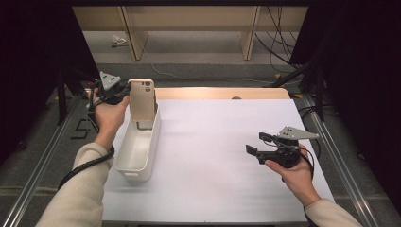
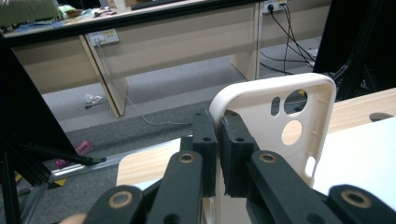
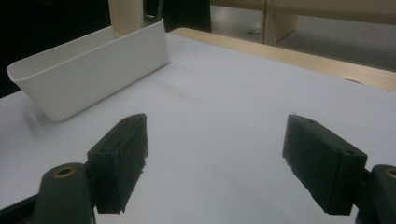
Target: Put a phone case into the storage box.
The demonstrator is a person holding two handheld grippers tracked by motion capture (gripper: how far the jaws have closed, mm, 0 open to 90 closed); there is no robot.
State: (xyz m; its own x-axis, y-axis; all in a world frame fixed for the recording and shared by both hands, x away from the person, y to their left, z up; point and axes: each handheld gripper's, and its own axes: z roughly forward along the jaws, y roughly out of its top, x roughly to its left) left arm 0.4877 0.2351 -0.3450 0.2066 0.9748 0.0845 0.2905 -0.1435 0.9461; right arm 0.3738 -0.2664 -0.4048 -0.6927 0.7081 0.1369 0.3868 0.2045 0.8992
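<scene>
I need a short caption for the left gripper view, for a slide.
Left gripper clamps the edge of a cream phone case, held upright.

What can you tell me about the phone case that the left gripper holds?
The phone case is cream-coloured and looks like plastic, with rounded corners, a raised rim and round and oval cut-outs near its top. It stands roughly upright over the far end of the white bin. The left gripper is shut on its side edge, one pad on each face.

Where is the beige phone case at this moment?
In the high view the phone case is at the far left of the table, held upright by the left hand-held gripper over the far end of the white bin.
</scene>
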